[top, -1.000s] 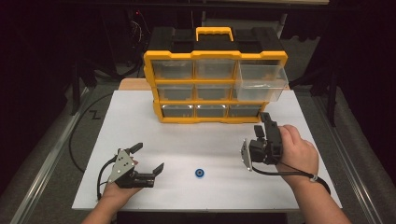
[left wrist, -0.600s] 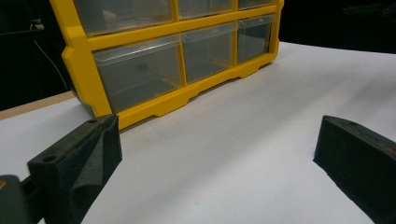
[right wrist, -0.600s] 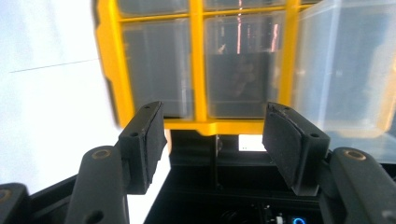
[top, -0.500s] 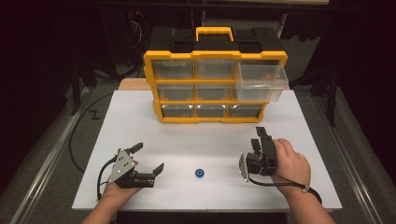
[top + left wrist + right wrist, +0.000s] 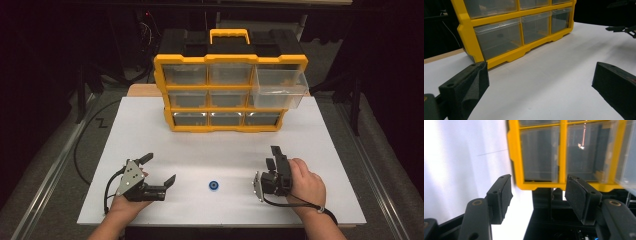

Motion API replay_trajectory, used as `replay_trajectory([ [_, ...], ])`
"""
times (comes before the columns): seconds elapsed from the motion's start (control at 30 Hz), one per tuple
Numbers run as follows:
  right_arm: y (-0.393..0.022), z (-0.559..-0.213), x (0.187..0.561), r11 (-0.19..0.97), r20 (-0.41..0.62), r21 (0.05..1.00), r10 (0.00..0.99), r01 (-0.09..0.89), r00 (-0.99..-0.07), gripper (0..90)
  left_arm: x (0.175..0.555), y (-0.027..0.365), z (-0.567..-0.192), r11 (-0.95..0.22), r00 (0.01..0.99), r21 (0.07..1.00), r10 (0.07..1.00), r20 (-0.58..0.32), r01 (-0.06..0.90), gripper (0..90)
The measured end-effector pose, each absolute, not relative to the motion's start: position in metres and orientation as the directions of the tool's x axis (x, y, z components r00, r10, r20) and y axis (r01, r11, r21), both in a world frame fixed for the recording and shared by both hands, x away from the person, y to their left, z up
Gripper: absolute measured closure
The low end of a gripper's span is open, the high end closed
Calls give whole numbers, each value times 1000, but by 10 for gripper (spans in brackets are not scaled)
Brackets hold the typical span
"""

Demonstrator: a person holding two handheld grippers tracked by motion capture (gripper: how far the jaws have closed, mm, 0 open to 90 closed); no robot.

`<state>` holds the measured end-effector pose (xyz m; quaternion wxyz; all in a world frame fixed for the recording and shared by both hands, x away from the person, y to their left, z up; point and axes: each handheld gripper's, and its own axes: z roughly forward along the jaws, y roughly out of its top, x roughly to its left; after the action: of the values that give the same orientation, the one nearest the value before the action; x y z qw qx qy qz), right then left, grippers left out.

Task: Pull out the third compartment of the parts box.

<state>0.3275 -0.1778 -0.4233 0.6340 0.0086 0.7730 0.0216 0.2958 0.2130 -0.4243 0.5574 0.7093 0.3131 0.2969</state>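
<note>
A yellow drawer cabinet [image 5: 230, 62] with clear drawers stands at the back of the white table [image 5: 320, 145]; its top right drawer [image 5: 280, 87] is pulled out. A small blue ring [image 5: 214, 185] lies on the table near the front, between my hands. To the left of the ring, my left gripper [image 5: 160, 168] rests low and open, with bare table between its jaws [image 5: 540, 87]. Right of the ring, my right gripper [image 5: 273, 157] is turned on its side and points at the cabinet. It is open and holds nothing [image 5: 540, 197].
In the left gripper view the cabinet's bottom row of drawers [image 5: 499, 37] is close ahead, with the other gripper [image 5: 624, 28] far off at the right. Black cables [image 5: 85, 145] trail off the table's left side. Dark floor surrounds the table.
My right hand has come down and nearer to the table's front edge, with its jaws standing as wide as before. The left gripper and the blue ring have not moved.
</note>
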Motion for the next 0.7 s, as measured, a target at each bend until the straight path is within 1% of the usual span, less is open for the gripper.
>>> replay_trajectory([
  [0.17, -177, -435, 327, 999, -978, 41, 37, -18, -204, 402, 296, 213, -425, -184, 627, 976, 776, 71, 117, 14],
  [0.33, -178, -443, 324, 997, -970, 73, 73, 10, -232, 401, 297, 213, -425, -185, 633, 976, 771, 73, 112, 14],
  [0.37, -180, -442, 325, 999, -974, 54, 52, -4, -222, 401, 297, 212, -425, -185, 638, 977, 767, 75, 108, 14],
  [0.43, -182, -444, 324, 998, -969, 63, 64, 13, -237, 400, 297, 212, -425, -185, 638, 977, 766, 74, 108, 14],
  [0.57, -183, -445, 324, 998, -968, 56, 58, 13, -245, 394, 297, 212, -425, -179, 632, 977, 772, 68, 114, 14],
  [0.63, -186, -444, 323, 996, -964, 87, 89, 16, -251, 382, 296, 211, -424, -183, 638, 977, 767, 72, 110, 15],
  [0.7, -186, -444, 323, 996, -963, 85, 87, 17, -255, 375, 296, 211, -424, -185, 640, 977, 765, 74, 108, 15],
])
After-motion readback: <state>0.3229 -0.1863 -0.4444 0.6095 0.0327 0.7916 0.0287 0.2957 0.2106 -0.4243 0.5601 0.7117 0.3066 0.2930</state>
